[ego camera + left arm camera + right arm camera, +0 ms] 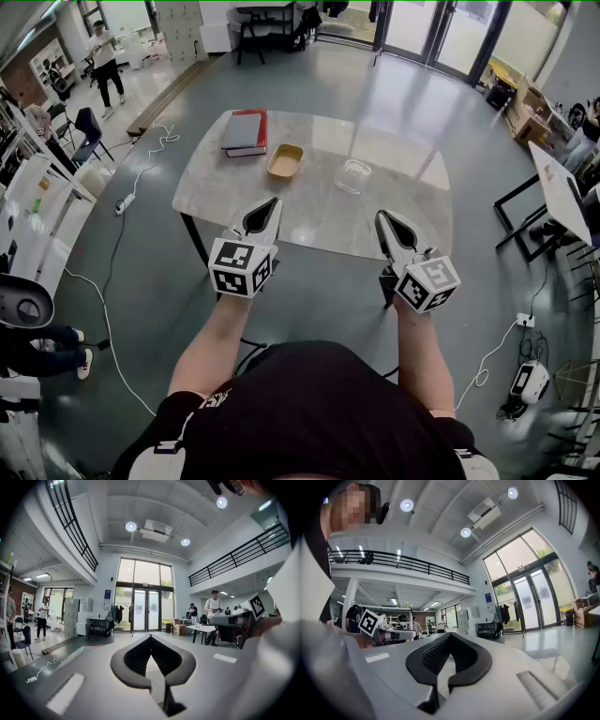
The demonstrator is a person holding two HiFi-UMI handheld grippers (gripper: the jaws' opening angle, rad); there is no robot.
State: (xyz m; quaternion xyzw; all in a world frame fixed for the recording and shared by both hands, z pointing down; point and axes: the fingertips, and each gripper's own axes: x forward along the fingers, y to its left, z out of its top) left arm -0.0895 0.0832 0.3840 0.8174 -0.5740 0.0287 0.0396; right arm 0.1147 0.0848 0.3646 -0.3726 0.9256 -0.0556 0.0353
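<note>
book (246,132) red+grey, dish (285,161) tan, tub (353,175) clear, table (319,220) pale marble.

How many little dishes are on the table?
2. The tan dish sits near the middle of the table, towards its far edge. The clear dish sits just to its right. Nothing on the table looks able to hide another.

The person wears a black short-sleeved top (319,412) with small white lettering on the left sleeve (214,399). The left gripper (275,202) and right gripper (381,217) share one build: a pale grey body and black pointed jaws with ribbed inner pads. Each also has a white cube (241,267) printed with black square markers.
</note>
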